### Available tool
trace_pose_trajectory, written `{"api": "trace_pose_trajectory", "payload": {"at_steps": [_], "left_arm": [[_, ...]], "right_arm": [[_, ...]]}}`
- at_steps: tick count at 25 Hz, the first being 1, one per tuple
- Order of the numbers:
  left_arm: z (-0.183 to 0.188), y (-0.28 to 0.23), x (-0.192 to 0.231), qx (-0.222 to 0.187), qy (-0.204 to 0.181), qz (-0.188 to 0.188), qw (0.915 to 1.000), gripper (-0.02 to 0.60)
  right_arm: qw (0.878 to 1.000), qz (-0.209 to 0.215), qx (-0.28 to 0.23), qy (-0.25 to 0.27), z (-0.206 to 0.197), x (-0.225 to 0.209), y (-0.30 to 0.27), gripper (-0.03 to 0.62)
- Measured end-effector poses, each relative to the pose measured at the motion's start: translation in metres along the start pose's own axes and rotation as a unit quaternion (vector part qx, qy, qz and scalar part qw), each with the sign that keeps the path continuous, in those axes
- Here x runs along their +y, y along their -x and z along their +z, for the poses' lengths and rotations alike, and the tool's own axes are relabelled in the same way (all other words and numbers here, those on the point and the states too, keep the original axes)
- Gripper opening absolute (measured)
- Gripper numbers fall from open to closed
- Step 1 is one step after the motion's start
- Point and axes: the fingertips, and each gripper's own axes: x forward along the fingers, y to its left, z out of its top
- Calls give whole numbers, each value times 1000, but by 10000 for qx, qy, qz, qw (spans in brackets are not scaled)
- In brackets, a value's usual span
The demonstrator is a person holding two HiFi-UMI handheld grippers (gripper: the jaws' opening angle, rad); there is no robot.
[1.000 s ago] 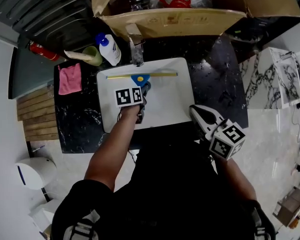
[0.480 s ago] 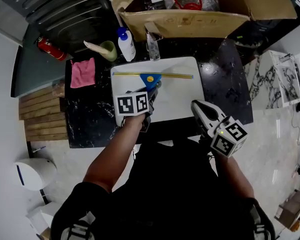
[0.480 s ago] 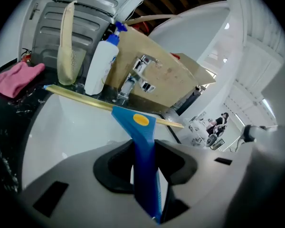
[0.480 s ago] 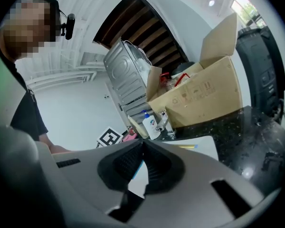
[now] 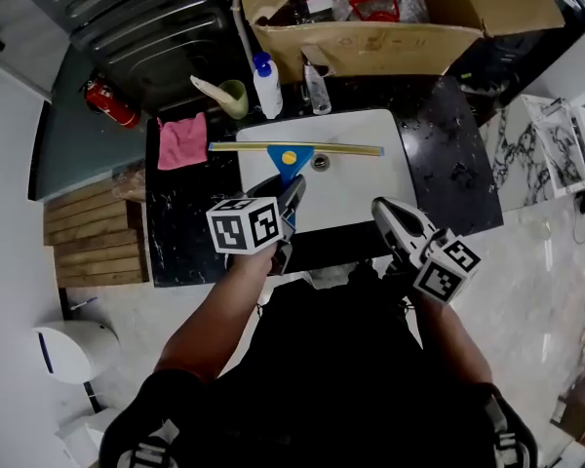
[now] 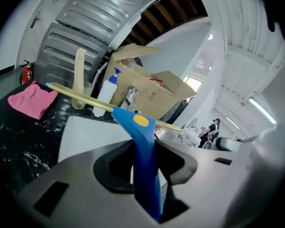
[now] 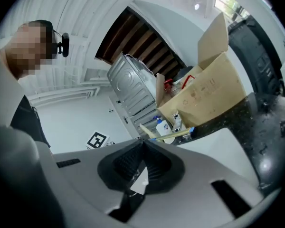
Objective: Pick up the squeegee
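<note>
Over the white sink (image 5: 361, 193) — squeegee (image 5: 294, 149) clamped in the left gripper (image 5: 291, 188).
Head view: the left jaws pinch the blue handle, with the long yellow blade lying crosswise at the far end. The marker cube (image 5: 244, 225) hides most of the grip, and the right gripper (image 5: 382, 209) hangs by the sink's near right corner. Left gripper view: both pads (image 6: 114, 170) press the handle's sides, its lower end lost between them. Right gripper view: jaws together, nothing between — only a sliver of blade shows beyond.

Upper left, a crumpled pink cloth (image 5: 183, 139) lies on the black speckled counter (image 5: 458, 174) near the white rectangular sink (image 5: 370, 188).
</note>
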Motion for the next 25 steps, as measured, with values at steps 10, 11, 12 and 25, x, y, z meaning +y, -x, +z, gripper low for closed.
{"api": "trace_pose_trajectory", "payload": {"at_steps": [10,11,12,25], "left_arm": [[13,68,-27,-561,-30,-293,9980,143],[14,73,-30,-624,-30,-281,9977,143],[14,79,-33,-695,-25,-261,9972,143],[-27,97,-100,-1196,321,75,9923,143]], "right_arm": [[9978,397,91,529,-14,44,-3,9],[9972,465,130,573,-14,47,-4,8],[9966,530,161,616,-14,49,-5,8],[9915,758,390,979,-4,37,75,8]]}}
